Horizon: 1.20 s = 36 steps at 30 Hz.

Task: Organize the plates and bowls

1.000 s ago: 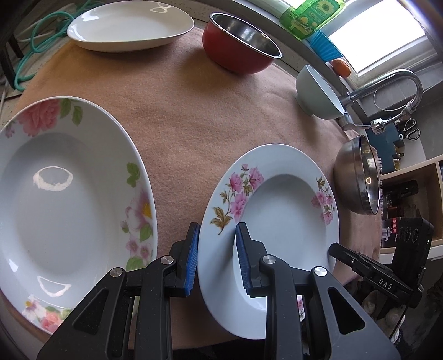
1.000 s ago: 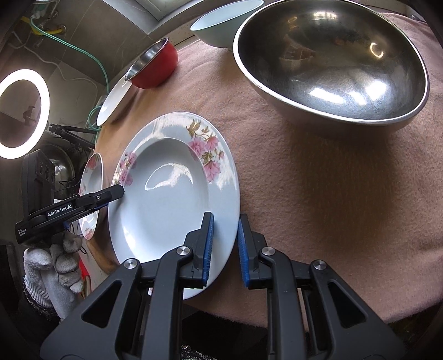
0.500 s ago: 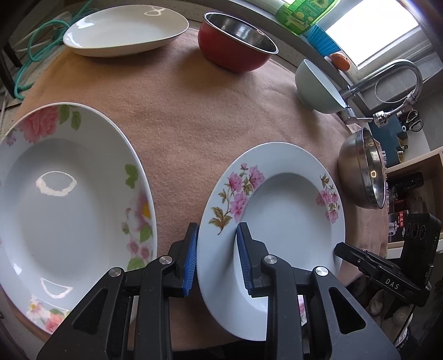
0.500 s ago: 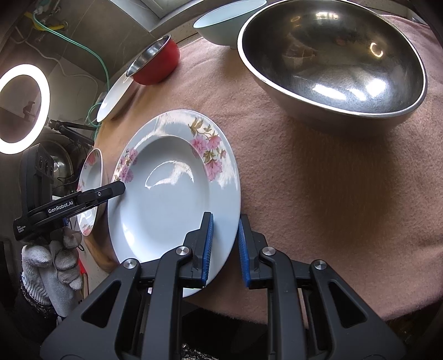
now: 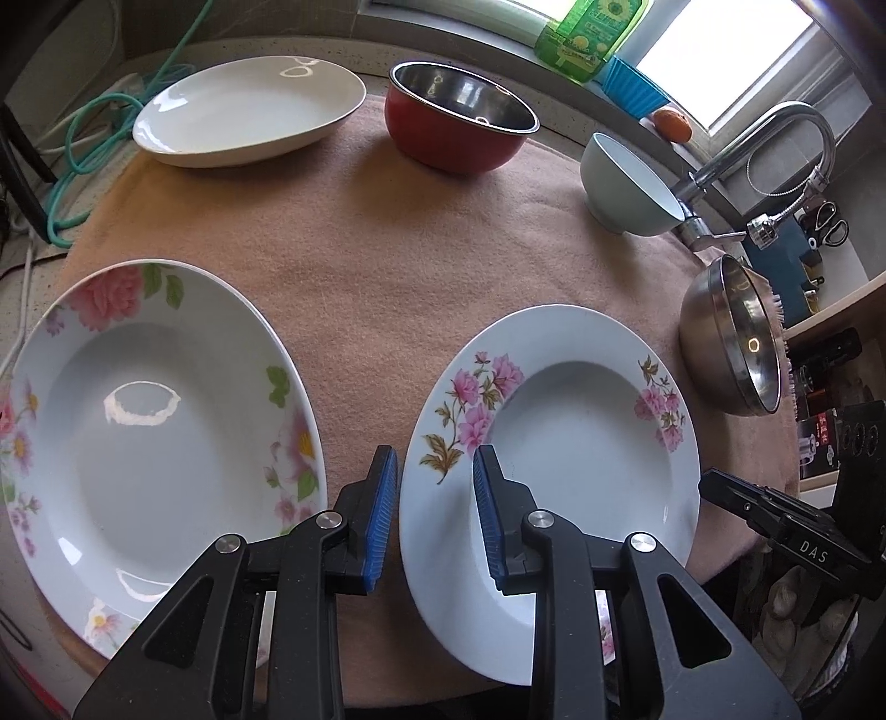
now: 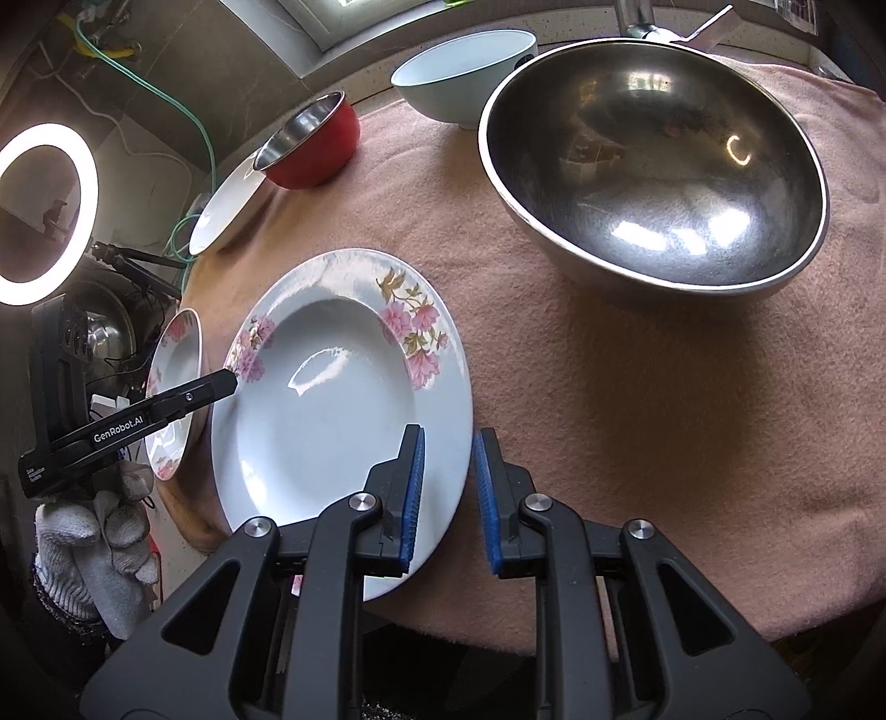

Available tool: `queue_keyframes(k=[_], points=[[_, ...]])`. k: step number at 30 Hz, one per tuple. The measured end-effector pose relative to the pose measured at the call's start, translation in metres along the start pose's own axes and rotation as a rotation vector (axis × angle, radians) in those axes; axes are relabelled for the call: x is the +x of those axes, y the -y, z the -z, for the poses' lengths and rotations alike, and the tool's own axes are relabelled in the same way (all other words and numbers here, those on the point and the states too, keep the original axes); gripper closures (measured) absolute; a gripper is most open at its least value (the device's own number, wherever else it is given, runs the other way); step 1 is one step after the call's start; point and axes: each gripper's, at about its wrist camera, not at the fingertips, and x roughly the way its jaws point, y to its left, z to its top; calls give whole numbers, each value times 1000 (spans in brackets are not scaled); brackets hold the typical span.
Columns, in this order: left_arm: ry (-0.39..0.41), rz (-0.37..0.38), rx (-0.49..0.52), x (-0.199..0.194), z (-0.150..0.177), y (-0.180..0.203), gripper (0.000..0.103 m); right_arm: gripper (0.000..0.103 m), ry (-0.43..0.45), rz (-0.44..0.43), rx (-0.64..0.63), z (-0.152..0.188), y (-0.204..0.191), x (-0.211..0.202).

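A small floral plate (image 5: 576, 410) (image 6: 332, 387) lies on the pink cloth (image 5: 398, 266). My left gripper (image 5: 434, 520) is open, its jaws straddling the plate's left rim. My right gripper (image 6: 447, 493) is open, its jaws straddling the same plate's right rim. A larger floral plate (image 5: 149, 432) (image 6: 174, 387) lies to the left. A plain white plate (image 5: 249, 111), a red bowl (image 5: 459, 122) (image 6: 310, 144), a pale green bowl (image 5: 626, 188) (image 6: 465, 72) and a large steel bowl (image 6: 653, 166) (image 5: 731, 343) stand further back.
A faucet (image 5: 775, 144) and a green bottle (image 5: 587, 27) are by the window behind the table. A green hose (image 5: 83, 149) lies at the far left. A ring light (image 6: 44, 210) glows at the left of the right wrist view. The table's front edge is just below both grippers.
Both grippers have opened a little wider around the small floral plate's rim. The left wrist view has tilted up slightly. The plates and bowls have not moved.
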Motion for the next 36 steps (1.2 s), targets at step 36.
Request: queue_keyframes(k=[36], points=[[261, -136, -391, -109, 56, -118, 75, 51, 6, -102, -364, -41, -157, 23]])
